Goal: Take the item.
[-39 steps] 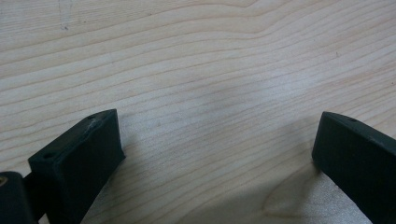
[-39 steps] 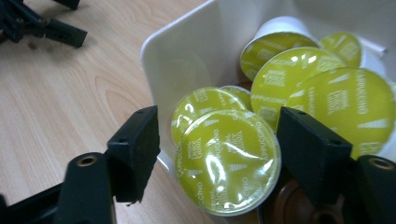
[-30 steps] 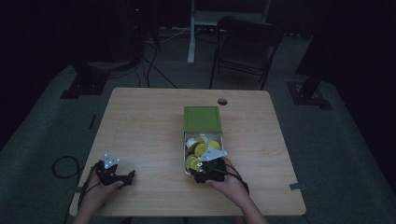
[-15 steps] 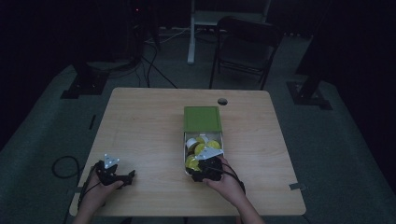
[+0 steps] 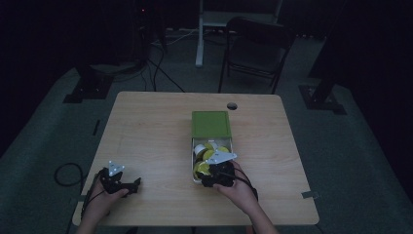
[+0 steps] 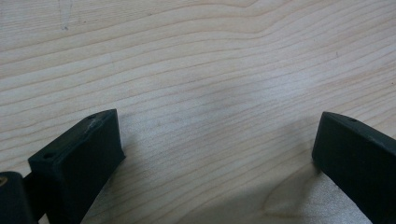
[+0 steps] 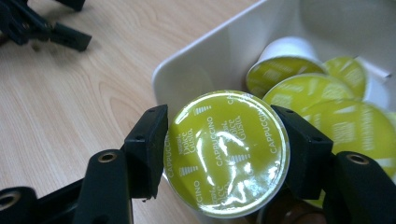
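Right now the right gripper (image 7: pixel 224 140) has its jaws clamped on a yellow-green capsule (image 7: pixel 226 151), one pad on each side of the foil lid's rim, just at the near end of the white box (image 5: pixel 195 163). Its jaws have just been closing, and the capsule sits squarely between them. The step, as I read it, is lifting that capsule out of the box. To do it well I would raise it straight up first, so its body clears the near wall and does not drag the neighbouring capsules (image 7: pixel 299 88) along, and only then carry it sideways over the bench (image 5: pixel 151 136). The grip is on a thin rim over a tapering cup, so a steady squeeze and no twisting seems wise; a tilt could let it slip.

Over by the near left corner, the left gripper (image 5: pixel 127 185) lies idle on the bench, jaws spread wide with bare wood between them.

From the high view you get the layout: the box, its green lid (image 5: pixel 210 124) lying at the far end, and the two hands well apart. What it cannot give is the grip itself, dim and hidden under the hand. That comes from the right gripper view, along with the printed foil, while the left gripper view confirms nothing sits between those jaws
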Motion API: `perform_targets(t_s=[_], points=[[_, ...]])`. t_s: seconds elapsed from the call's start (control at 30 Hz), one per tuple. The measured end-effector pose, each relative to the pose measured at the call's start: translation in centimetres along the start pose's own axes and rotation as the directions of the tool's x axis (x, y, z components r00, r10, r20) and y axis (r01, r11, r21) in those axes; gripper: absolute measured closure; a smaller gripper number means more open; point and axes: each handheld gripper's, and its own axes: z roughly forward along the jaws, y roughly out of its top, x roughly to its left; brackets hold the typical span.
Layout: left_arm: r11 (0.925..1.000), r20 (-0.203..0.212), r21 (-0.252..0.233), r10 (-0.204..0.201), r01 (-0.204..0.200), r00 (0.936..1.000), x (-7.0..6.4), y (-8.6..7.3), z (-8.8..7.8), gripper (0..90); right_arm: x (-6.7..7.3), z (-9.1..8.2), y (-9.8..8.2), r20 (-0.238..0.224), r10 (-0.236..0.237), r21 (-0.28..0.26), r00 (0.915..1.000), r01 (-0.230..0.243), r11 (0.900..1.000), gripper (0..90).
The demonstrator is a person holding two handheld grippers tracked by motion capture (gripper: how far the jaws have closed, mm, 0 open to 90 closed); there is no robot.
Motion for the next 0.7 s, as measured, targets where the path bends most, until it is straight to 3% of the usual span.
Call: perform_targets(t_s=[0.53,0.7], points=[[1.0,0.0,0.0,0.0,0.0,1.0,0.0,0.0,0.0,1.8,-0.7,-2.4,1.5,0.007,0.013,-0.091,0.9999,-0.012,0.996,39.9],[1.0,0.0,0.0,0.0,0.0,1.0,0.0,0.0,0.0,1.8,-1.2,-3.4,2.1,0.03,0.033,-0.123,0.999,-0.029,0.992,39.9]])
